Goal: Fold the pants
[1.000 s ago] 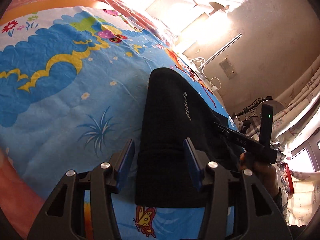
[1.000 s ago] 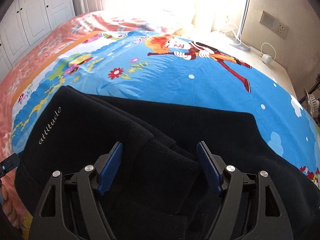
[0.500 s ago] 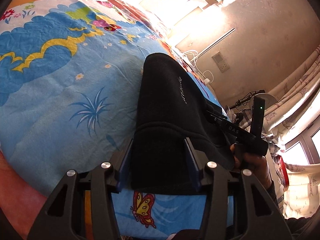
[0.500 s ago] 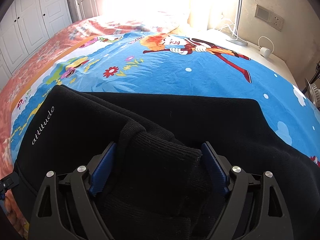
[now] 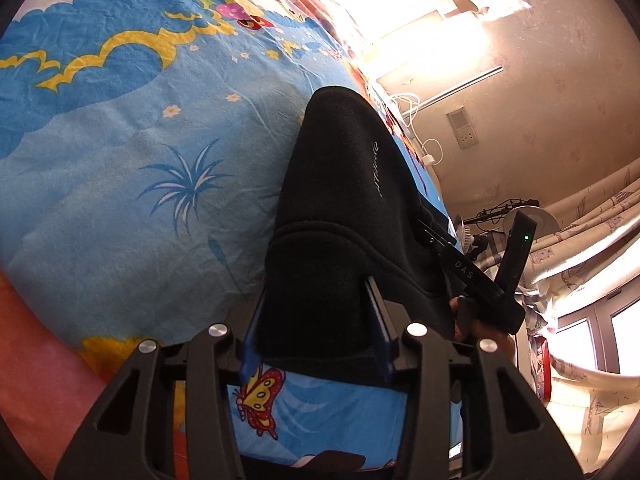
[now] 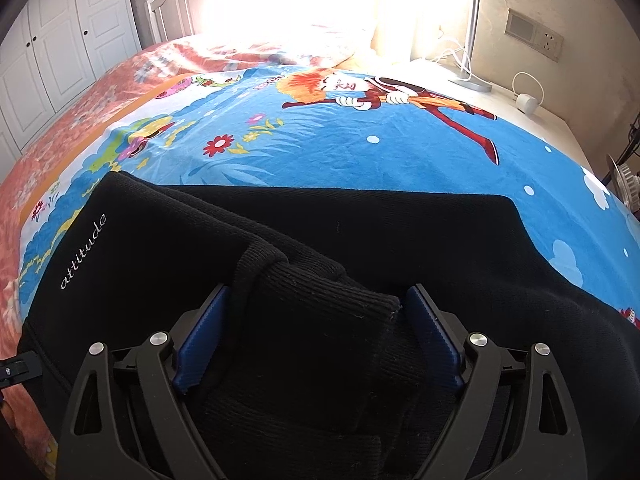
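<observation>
Black pants with white "attitude" lettering lie across a blue cartoon-print bedspread. My right gripper has its blue fingers wide apart on either side of the ribbed cuff end, which bunches up between them. In the left wrist view the pants run away from me. My left gripper straddles their near hem, with its fingers at the cloth's two edges and the fabric lifted between them. The right gripper's handle shows beside the pants.
A bedside table with a lamp base, a charger and cables stands at the far right by the wall. White wardrobe doors stand at the left. Curtains and a fan are beyond the bed's edge.
Both grippers have pushed forward into the pants. The left fingers have narrowed onto the hem, and the cuff has bunched up between the right fingers.
</observation>
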